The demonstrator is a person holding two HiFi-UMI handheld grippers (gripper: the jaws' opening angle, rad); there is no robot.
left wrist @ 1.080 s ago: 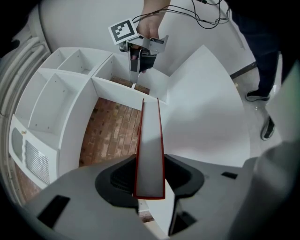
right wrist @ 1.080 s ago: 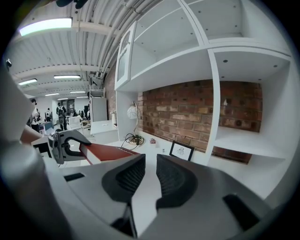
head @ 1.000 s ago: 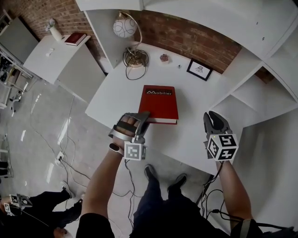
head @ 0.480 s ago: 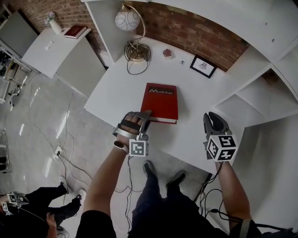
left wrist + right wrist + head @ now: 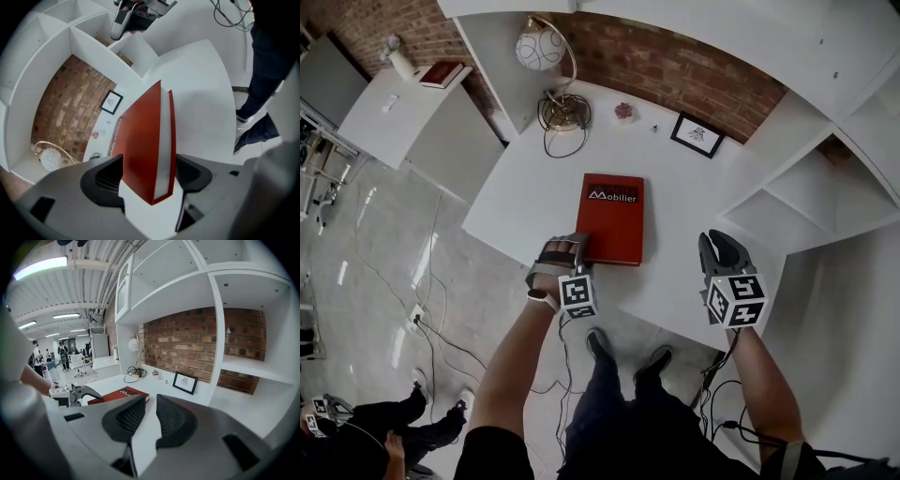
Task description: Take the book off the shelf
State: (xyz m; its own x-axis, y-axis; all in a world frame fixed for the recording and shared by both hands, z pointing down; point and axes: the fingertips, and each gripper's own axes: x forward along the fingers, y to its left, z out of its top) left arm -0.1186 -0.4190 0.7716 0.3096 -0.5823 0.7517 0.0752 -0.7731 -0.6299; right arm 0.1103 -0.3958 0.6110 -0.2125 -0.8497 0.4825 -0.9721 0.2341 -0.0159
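Note:
A red hardcover book [image 5: 614,220] lies flat on the white table [image 5: 525,202], its cover up. My left gripper [image 5: 567,246] is at the book's near left corner. In the left gripper view that corner [image 5: 145,145] sits between the jaws, which are opening, and the pads stand slightly off the covers. My right gripper [image 5: 719,246] hovers over the table's near right part, away from the book. Its jaws [image 5: 151,404] keep a narrow gap with nothing in it. From that view the book [image 5: 119,393] and the left gripper [image 5: 77,392] show at the left.
A globe lamp [image 5: 534,52] with a coiled cable, a small pink object [image 5: 624,111] and a framed picture [image 5: 697,135] stand at the table's back by the brick wall. White shelves [image 5: 797,197] rise at the right. Cables trail on the floor at left.
The left gripper's jaws have spread apart round the book's corner, and the book has settled flat on the table. The right gripper has hardly moved.

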